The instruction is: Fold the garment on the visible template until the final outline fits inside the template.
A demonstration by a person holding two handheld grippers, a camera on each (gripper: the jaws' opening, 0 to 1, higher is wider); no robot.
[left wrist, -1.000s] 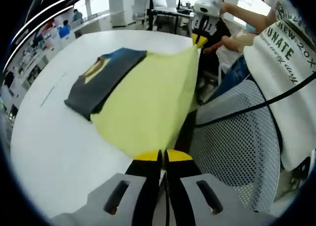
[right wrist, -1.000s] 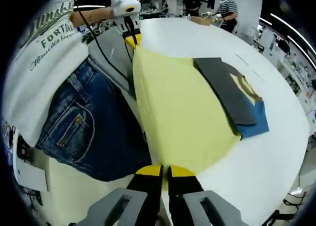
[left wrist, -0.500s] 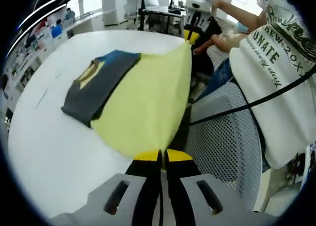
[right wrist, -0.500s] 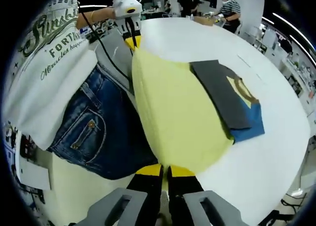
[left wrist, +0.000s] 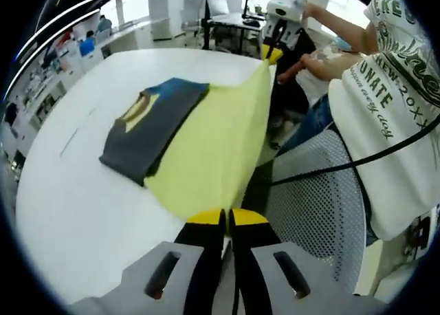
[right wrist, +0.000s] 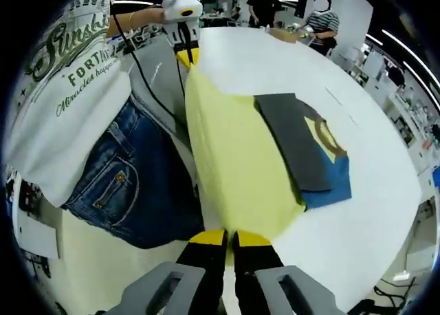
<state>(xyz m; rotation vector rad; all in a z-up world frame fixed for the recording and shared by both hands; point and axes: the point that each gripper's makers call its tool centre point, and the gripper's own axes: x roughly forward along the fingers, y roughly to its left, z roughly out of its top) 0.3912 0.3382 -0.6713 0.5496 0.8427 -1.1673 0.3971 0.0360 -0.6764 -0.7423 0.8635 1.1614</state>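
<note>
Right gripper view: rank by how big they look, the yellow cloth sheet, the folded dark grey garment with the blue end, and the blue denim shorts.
1. Yellow cloth sheet
2. Blue denim shorts, close to it; they sit nearer the camera, so unsure
3. Folded dark grey garment, clearly smallest

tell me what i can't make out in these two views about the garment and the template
- Template outline: not to be made out on the white table in either view.
- Garment's underside and its far part: hidden beneath the dark folded section.
- Garment corners: hidden inside the shut jaws of the left gripper and right gripper.
</note>
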